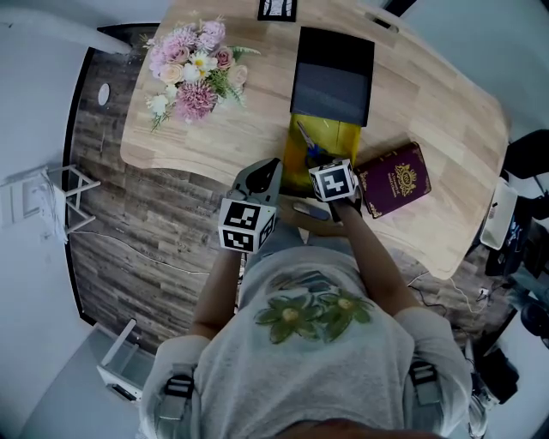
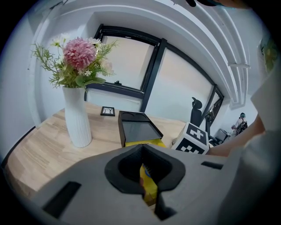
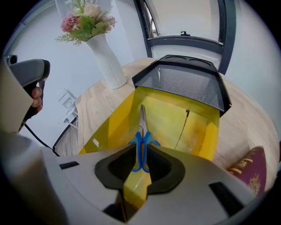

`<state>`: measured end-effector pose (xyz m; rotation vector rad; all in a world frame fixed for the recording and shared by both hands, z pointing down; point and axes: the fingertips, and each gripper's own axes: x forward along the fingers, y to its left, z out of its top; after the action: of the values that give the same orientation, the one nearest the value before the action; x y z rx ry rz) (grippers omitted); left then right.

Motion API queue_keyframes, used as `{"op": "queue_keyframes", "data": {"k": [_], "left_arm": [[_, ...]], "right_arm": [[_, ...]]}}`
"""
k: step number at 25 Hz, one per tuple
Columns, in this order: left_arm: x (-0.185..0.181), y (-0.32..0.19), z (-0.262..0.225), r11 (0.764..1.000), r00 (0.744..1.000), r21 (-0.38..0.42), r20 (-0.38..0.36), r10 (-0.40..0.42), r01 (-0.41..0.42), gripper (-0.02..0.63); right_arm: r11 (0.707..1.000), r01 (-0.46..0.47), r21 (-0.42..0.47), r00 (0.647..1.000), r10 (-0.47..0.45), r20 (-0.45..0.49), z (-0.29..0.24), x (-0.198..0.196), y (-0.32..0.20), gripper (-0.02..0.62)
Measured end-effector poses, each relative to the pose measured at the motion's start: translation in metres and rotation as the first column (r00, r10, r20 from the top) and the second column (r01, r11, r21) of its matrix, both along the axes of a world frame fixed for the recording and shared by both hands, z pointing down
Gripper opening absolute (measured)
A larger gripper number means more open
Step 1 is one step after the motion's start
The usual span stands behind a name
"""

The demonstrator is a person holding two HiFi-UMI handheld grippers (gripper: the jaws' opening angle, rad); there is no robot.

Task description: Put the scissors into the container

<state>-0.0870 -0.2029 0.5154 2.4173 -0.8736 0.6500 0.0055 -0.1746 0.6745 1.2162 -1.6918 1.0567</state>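
Observation:
Blue-handled scissors (image 1: 306, 144) (image 3: 142, 127) lie lengthwise in the open yellow container (image 1: 345, 141) (image 3: 175, 118), blades pointing toward its raised black lid (image 1: 333, 77) (image 3: 184, 81). My right gripper (image 1: 317, 161) (image 3: 141, 148) is at the container's near end, its jaws shut on the scissors' handles. My left gripper (image 1: 273, 166) (image 2: 141, 149) hovers beside the container's left near corner, above the table edge. It is shut with nothing in it, and only a strip of yellow shows through the slit between its jaws.
A dark red book (image 1: 393, 180) (image 3: 252, 169) lies right of the container. A white vase of pink flowers (image 1: 193, 73) (image 2: 77, 116) (image 3: 107, 61) stands at the far left. A small black-framed card (image 1: 277, 9) (image 2: 107, 111) sits at the table's far edge.

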Motion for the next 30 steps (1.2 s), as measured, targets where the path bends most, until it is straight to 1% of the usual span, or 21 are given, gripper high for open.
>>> {"op": "queue_keyframes", "data": {"k": [5, 18, 24, 30], "left_arm": [[0.004, 0.001, -0.005, 1.0, 1.0, 0.012, -0.005, 0.01, -0.01, 0.006], [0.018, -0.002, -0.02, 0.997, 0.999, 0.061, -0.012, 0.048, -0.047, 0.006], [0.027, 0.0, -0.024, 0.994, 0.997, 0.077, -0.006, 0.082, -0.081, 0.006], [0.034, 0.002, -0.028, 0.991, 0.995, 0.087, -0.01, 0.1, -0.099, 0.006]], "right_arm": [[0.999, -0.007, 0.034, 0.999, 0.006, 0.034, -0.011, -0.001, -0.001, 0.071], [0.985, -0.037, 0.167, 0.997, 0.026, 0.069, -0.061, 0.004, -0.005, 0.014], [0.962, -0.051, 0.269, 0.993, 0.019, 0.12, -0.095, 0.002, -0.009, 0.006], [0.936, -0.049, 0.349, 0.99, -0.001, 0.14, -0.126, 0.002, -0.008, 0.006]]}}
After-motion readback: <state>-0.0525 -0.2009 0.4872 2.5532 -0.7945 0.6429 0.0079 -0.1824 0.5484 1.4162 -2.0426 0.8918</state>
